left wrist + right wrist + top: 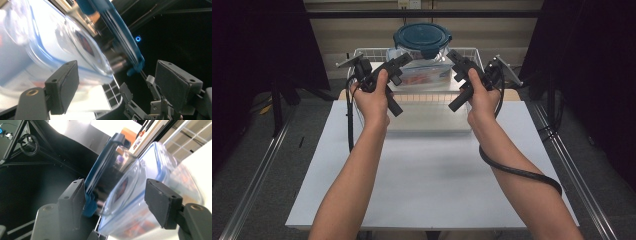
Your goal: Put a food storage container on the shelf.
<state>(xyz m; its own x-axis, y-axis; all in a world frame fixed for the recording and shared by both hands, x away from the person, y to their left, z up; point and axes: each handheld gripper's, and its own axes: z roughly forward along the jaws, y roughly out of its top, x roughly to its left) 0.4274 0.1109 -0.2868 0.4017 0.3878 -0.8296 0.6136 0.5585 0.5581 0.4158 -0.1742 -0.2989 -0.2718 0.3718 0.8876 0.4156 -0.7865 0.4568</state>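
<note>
High view: round blue-lidded container atop rectangular container in wire basket.

**Bright table, dark surrounds, blurred close-ups**

High view: white table evenly lit from above, sharp, with soft faint shadows beside the forearms. Either side of the table falls into near-black. The wall beyond the table is moderately lit.

Left gripper view: clear container smeared by motion blur and out of focus, with washed-out glare on its wall. The background right of the container is black, with one small blue light.

Right gripper view: overexposed white patch above the container; blurred edges on the container; black at its left.
</note>
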